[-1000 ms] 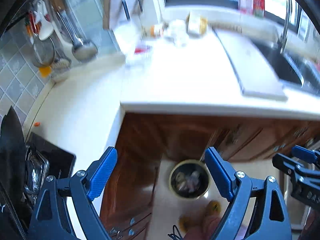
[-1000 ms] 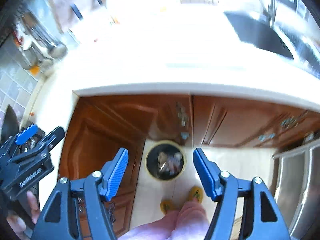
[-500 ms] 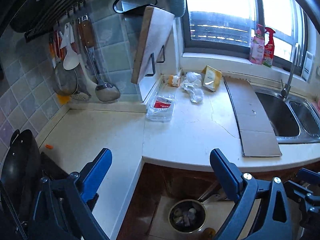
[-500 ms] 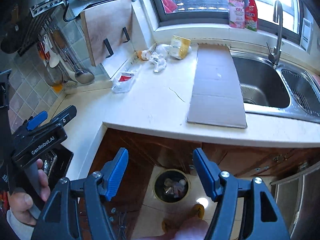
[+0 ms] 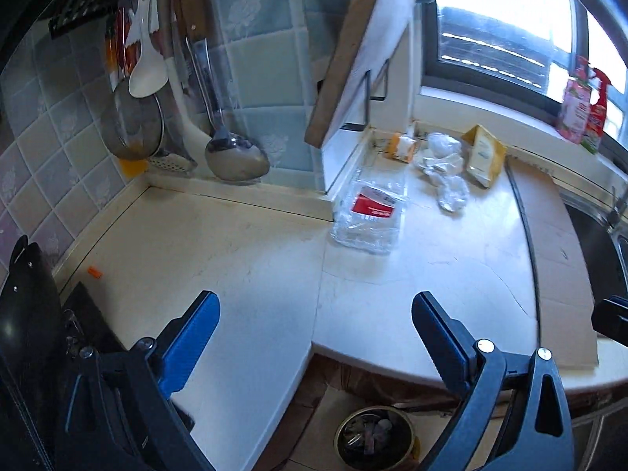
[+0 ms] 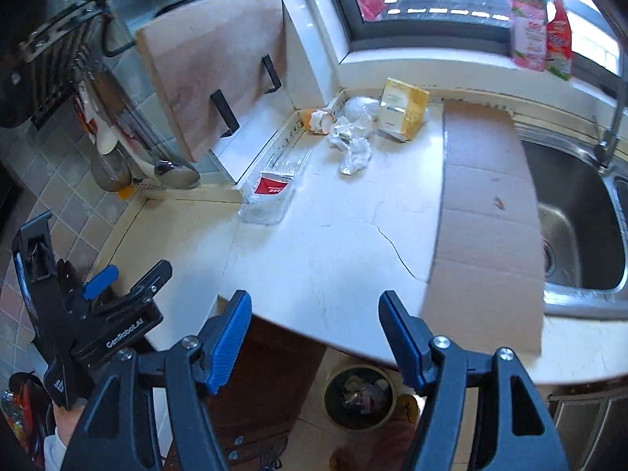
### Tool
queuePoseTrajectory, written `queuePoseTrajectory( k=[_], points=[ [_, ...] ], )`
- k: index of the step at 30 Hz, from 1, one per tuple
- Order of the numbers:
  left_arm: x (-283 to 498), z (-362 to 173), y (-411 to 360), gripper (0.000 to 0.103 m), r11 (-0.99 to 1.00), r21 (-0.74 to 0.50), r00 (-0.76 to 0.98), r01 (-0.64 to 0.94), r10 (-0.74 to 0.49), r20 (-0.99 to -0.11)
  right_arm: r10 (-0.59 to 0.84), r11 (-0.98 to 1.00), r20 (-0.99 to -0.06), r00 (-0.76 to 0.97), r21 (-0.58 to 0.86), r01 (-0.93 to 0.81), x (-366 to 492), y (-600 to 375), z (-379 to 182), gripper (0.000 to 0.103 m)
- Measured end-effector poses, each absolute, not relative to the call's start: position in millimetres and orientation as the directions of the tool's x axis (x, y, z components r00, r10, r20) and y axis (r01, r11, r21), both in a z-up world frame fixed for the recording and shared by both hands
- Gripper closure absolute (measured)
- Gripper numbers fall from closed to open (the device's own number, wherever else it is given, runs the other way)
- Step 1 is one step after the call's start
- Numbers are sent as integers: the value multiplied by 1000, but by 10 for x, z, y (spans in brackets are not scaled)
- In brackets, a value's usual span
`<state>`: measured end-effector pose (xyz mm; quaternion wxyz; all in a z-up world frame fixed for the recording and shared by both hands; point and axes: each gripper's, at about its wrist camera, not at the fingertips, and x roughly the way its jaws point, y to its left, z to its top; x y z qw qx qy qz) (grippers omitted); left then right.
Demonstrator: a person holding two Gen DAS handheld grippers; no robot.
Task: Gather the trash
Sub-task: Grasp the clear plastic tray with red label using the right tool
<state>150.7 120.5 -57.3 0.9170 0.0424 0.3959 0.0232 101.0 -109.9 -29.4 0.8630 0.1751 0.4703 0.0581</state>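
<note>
We are swinging both grippers up from the bin — back to the worktop

A second ago both views were looking down at the trash bin [image 6: 359,396] on the floor; now we are facing the worktop [image 5: 251,259], and the left gripper [image 5: 314,318] has just been opening its jaws wider, nothing between them. The right gripper [image 6: 316,314] is holding its jaws spread and empty too. We judge one drop finished and a fresh pick beginning. The remaining trash is lying toward the worktop's back edge under the window — a clear plastic tray [image 5: 369,212] by the inner corner, then crumpled wrap [image 5: 443,168], an orange cup [image 6: 316,119] and a yellow carton [image 5: 484,155]; flattened cardboard [image 6: 486,212] is covering the worktop beside the sink [image 6: 581,216].
</note>
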Motion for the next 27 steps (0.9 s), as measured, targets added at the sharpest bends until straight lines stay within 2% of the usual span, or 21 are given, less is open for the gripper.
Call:
queuePoseTrajectory(
  k=[5, 14, 17, 22, 24, 26, 27],
  points=[
    [2063, -694, 1231, 6, 991, 115, 677, -68, 130, -724, 365, 904, -811, 458, 427, 35, 1830, -1158, -663, 48],
    [2669, -1035, 1189, 6, 980, 157, 626, -124, 200, -754, 489, 853, -807, 332, 522, 13, 3067, -905, -1375, 48],
    [2741, -1141, 1187, 6, 977, 167, 604, -131, 213, -768, 511, 842, -808, 293, 539, 19, 3344, -750, -1598, 54],
    [2765, -1237, 1206, 6, 974, 178, 583, -141, 227, -780, 519, 836, -810, 272, 547, 33, 3629, -571, -1801, 56],
    [2763, -1251, 1222, 6, 973, 180, 577, -146, 232, -783, 523, 834, -807, 275, 550, 27, 3682, -520, -1809, 64],
    [2771, -1264, 1229, 6, 973, 177, 572, -150, 232, -787, 523, 837, -810, 266, 547, 23, 3730, -456, -1841, 84],
    [2764, -1266, 1234, 6, 972, 176, 569, -152, 232, -789, 522, 836, -809, 271, 548, 28, 3732, -442, -1845, 85]
  ],
)
